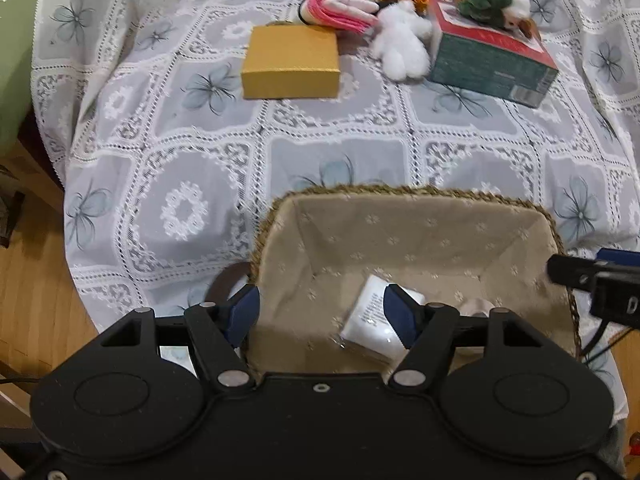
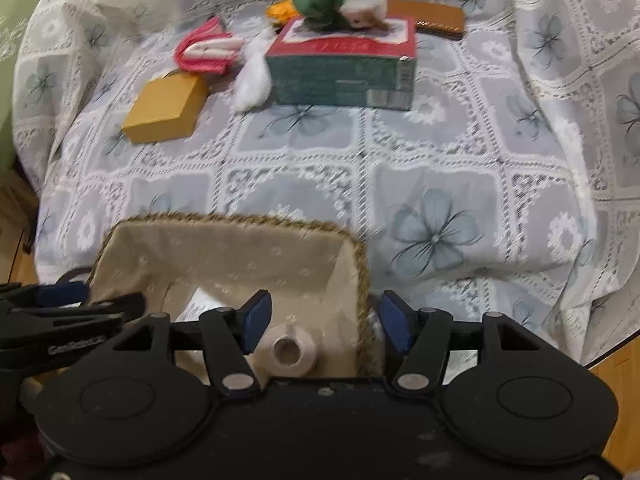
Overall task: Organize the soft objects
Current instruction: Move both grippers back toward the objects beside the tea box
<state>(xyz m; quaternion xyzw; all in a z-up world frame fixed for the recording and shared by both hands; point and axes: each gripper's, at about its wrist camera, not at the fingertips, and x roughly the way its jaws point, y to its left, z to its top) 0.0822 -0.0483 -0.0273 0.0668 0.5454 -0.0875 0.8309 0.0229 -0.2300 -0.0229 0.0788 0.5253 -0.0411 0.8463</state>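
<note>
1. Nearest: my left claw [image 1: 320, 320] stood parted and gripped nothing, hanging over the basket [image 1: 472, 194]. The white packet [image 1: 370, 330] lay loose on the lining below, partly behind one finger.
2. My right claw [image 2: 324, 324] was likewise spread and empty, straddling the basket's right rim. A small beige roll [image 2: 290, 354] lay below it on the lining.
3. Middle ground: bare lace cloth covered the table [image 2: 440, 168] between the basket and the remaining things.
4. Far: the soft things lay straight ahead and well apart from both claws. These were the white plush [image 1: 400, 44], the pink folded cloth [image 1: 340, 4] and the green plush toy [image 2: 340, 0] atop the red-and-green box [image 2: 344, 76].
5. In my judgement the green toy lay nearer my right claw. The pink cloth, its long axis running left to right, and the white plush beside the yellow box [image 1: 290, 62] lay nearer my left.
</note>
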